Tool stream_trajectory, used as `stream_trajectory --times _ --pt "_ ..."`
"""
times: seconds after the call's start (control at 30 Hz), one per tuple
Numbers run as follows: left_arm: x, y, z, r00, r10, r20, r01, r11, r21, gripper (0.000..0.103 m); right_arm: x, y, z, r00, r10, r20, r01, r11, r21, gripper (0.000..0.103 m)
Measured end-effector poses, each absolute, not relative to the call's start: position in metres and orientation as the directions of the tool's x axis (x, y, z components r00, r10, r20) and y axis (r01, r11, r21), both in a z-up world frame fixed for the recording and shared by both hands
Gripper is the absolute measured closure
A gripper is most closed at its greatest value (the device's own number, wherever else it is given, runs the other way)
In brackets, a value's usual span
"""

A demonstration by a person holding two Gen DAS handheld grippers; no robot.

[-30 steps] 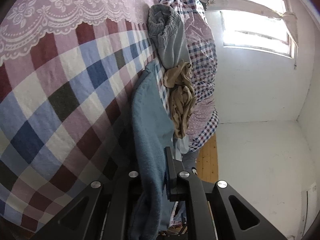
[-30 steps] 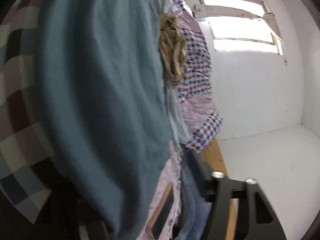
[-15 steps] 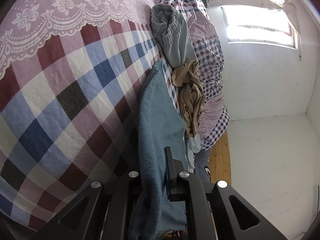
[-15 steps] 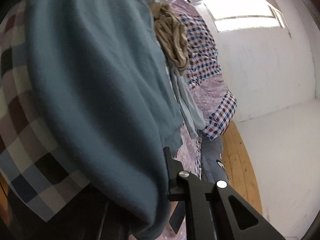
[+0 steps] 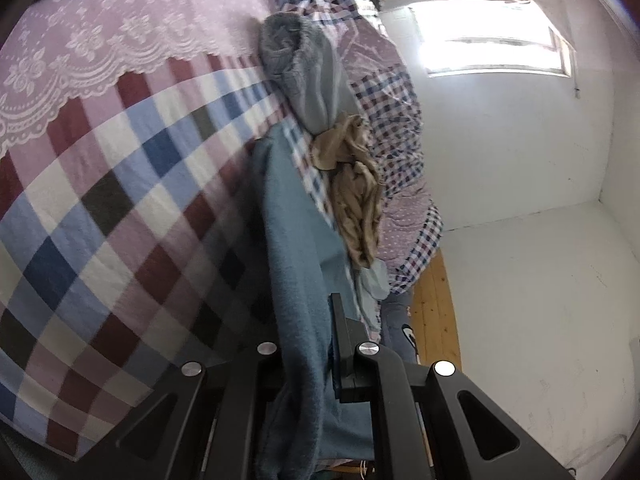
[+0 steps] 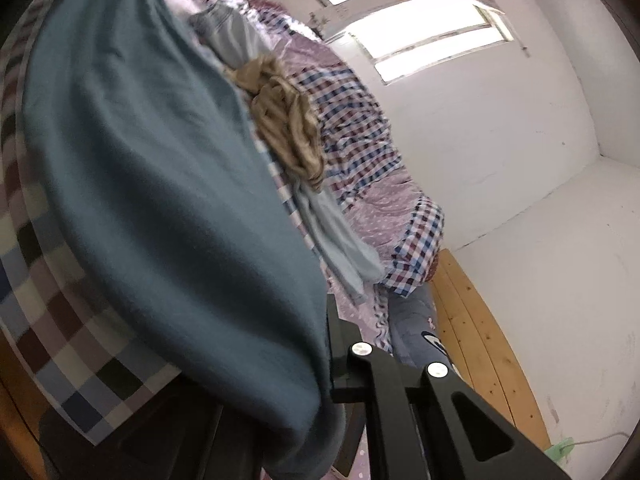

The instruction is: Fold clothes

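Teal fleece garment [image 5: 292, 280] hangs stretched between both tools, one edge pinched in each, lifted off the checked bedspread [image 5: 120, 208]; my read is it's held taut and up so it can be laid flat or doubled over. Left gripper [image 5: 308, 344]: jaws clamped on a bunched edge of the fleece, cloth spilling down between them. Right gripper [image 6: 320, 344]: one finger shows, fleece draped over the other side, so it looks clamped on the cloth, second finger hidden. Toward the bed's far edge: grey-blue knit garment [image 5: 308, 76], crumpled tan garment [image 5: 352, 188], pale blue garment [image 6: 340, 240], all loose, near each other.
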State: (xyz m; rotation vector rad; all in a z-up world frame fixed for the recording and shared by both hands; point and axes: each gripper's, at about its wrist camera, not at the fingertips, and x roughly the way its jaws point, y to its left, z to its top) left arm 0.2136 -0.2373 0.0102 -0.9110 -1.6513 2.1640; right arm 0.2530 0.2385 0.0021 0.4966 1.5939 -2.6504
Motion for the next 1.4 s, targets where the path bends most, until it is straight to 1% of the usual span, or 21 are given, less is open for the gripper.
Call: stream_trajectory --times 0.1,0.23,0.37,0.53,0.63,0.67,0.77,0.87,1.0,1.07,1.2,1.27,1.3,1.33,1.37,1.4 --pt "0.221 -0.235 0.027 -0.773 0.561 -0.296 0.124 -0.324 -0.938 0.095 0.261 0.239 0.022 -0.952 0.16 -0.261 0.141 -0.528 -0.837 0.1" --pt "0.24 -0.238 0.057 -0.796 0.556 -0.237 0.06 -0.318 -0.946 0.095 0.279 0.241 0.055 -0.962 0.155 -0.225 0.094 -0.585 -0.806 0.1" --pt "0.258 -0.237 0.099 -0.819 0.549 -0.168 -0.031 -0.334 -0.942 0.095 0.298 0.244 0.099 -0.976 0.155 -0.154 0.023 -0.63 -0.776 0.1" --pt "0.291 -0.241 0.157 -0.835 0.547 -0.057 -0.148 -0.324 -0.934 0.095 0.325 0.248 0.16 -0.985 0.164 -0.053 -0.071 -0.671 -0.738 0.099" --pt "0.307 -0.246 0.188 -0.833 0.554 -0.019 -0.183 -0.306 -0.934 0.095 0.337 0.251 0.196 -0.984 0.18 -0.002 -0.125 -0.69 -0.712 0.099" --pt "0.309 -0.248 0.193 -0.831 0.556 -0.014 -0.186 -0.302 -0.935 0.095 0.34 0.251 0.204 -0.983 0.186 0.009 -0.138 -0.695 -0.706 0.099" --pt "0.305 -0.252 0.201 -0.825 0.564 -0.031 -0.167 -0.295 -0.941 0.095 0.335 0.251 0.22 -0.981 0.193 0.0 -0.139 -0.708 -0.693 0.099" --pt "0.293 -0.255 0.191 -0.829 0.554 -0.076 -0.116 -0.303 -0.946 0.095 0.316 0.246 0.215 -0.981 0.188 -0.051 -0.099 -0.706 -0.701 0.099" --pt "0.257 -0.257 0.152 -0.828 0.54 -0.151 -0.008 -0.281 -0.96 0.095 0.28 0.238 0.188 -0.973 0.177 -0.149 -0.02 -0.705 -0.709 0.099" --pt "0.236 -0.258 0.131 -0.825 0.532 -0.194 0.05 -0.273 -0.961 0.095 0.254 0.234 0.173 -0.963 0.174 -0.206 0.025 -0.703 -0.71 0.099" --pt "0.18 -0.257 0.087 -0.794 0.517 -0.318 0.185 -0.294 -0.938 0.094 0.185 0.234 0.146 -0.932 0.163 -0.323 0.123 -0.696 -0.707 0.099" --pt "0.155 -0.256 0.069 -0.774 0.523 -0.357 0.232 -0.291 -0.928 0.094 0.152 0.229 0.135 -0.912 0.164 -0.376 0.168 -0.686 -0.708 0.099" --pt "0.139 -0.256 0.06 -0.762 0.526 -0.377 0.258 -0.287 -0.922 0.094 0.134 0.228 0.129 -0.891 0.16 -0.425 0.209 -0.686 -0.697 0.099" --pt "0.126 -0.256 0.053 -0.75 0.533 -0.392 0.281 -0.279 -0.918 0.093 0.116 0.226 0.123 -0.866 0.156 -0.475 0.252 -0.686 -0.683 0.097" --pt "0.113 -0.259 0.047 -0.745 0.534 -0.401 0.3 -0.269 -0.915 0.093 0.1 0.227 0.119 -0.839 0.149 -0.522 0.291 -0.689 -0.664 0.089" --pt "0.1 -0.262 0.042 -0.74 0.534 -0.409 0.317 -0.259 -0.912 0.092 0.081 0.231 0.113 -0.798 0.141 -0.586 0.339 -0.699 -0.629 0.086"
